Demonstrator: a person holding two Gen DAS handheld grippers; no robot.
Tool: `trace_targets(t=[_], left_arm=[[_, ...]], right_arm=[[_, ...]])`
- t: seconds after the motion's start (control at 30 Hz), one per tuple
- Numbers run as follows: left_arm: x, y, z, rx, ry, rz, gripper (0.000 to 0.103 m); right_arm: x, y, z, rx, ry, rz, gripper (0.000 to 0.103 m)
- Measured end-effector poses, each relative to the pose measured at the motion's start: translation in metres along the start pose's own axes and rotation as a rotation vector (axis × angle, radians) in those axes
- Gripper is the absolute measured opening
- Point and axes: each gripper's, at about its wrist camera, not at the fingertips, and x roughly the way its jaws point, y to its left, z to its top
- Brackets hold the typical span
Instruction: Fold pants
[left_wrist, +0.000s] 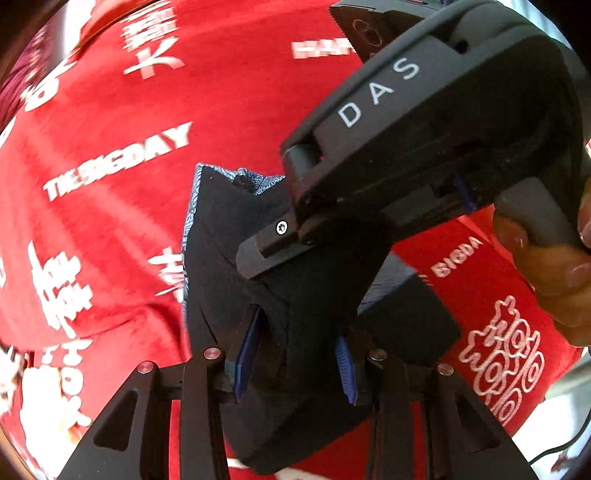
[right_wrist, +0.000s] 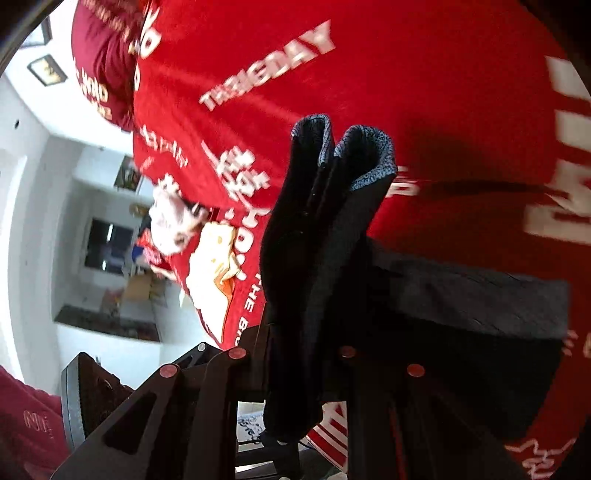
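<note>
The dark navy pants (left_wrist: 295, 288) hang bunched above a red blanket (left_wrist: 147, 221) printed with white letters. My left gripper (left_wrist: 295, 362) is shut on the pants; cloth fills the space between its blue pads (left_wrist: 247, 354). My right gripper shows in the left wrist view (left_wrist: 406, 155) as a black body marked DAS, gripping the same cloth just above. In the right wrist view the pants (right_wrist: 325, 240) stand up in folds from my right gripper (right_wrist: 306, 369), which is shut on them; a flat part of the pants (right_wrist: 480, 302) trails right.
The red blanket (right_wrist: 406, 74) covers the whole surface below. A white and yellow cloth (right_wrist: 214, 258) lies at its left edge. Beyond that edge are a white wall and shelves (right_wrist: 74, 221). A hand (left_wrist: 546, 266) holds the right gripper's handle.
</note>
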Motion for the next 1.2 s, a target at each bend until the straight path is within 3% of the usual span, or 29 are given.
trace_targets(t=[0.2,0.33,0.47,0.53,0.63,0.87,0.93,1.1,1.2], left_arm=[[0.024,-0.060,0.002,0.102,0.030,-0.069,0.038],[0.051,-0.093,-0.014,0.171,0.086,-0.100,0.038],[0.079,-0.111,-0.033,0.177,0.174,-0.119,0.038],[0.086,-0.114,-0.040,0.189,0.193,-0.106,0.045],[0.088,-0.109,-0.046,0.158,0.226,-0.134,0.058],[0.063,-0.080,-0.043,0.119,0.247,-0.160,0.058],[0.058,-0.064,-0.043,0.084,0.253,-0.141,0.058],[0.063,-0.014,-0.042,-0.044,0.315,-0.042,0.058],[0.072,0.015,-0.048,-0.125,0.352,0.023,0.058]], right_arm=[[-0.045,-0.060,-0.030,0.119,-0.076,-0.002,0.020],[-0.044,-0.099,-0.052,0.192,-0.083,-0.026,0.020],[-0.021,-0.137,-0.070,0.287,-0.068,-0.027,0.021],[-0.013,-0.149,-0.077,0.312,-0.074,-0.010,0.021],[-0.002,-0.157,-0.082,0.327,-0.072,-0.014,0.021],[-0.011,-0.159,-0.089,0.327,-0.049,-0.099,0.033],[-0.017,-0.154,-0.089,0.321,-0.046,-0.145,0.039],[-0.035,-0.143,-0.094,0.290,-0.035,-0.375,0.045],[-0.045,-0.136,-0.099,0.292,-0.060,-0.409,0.045]])
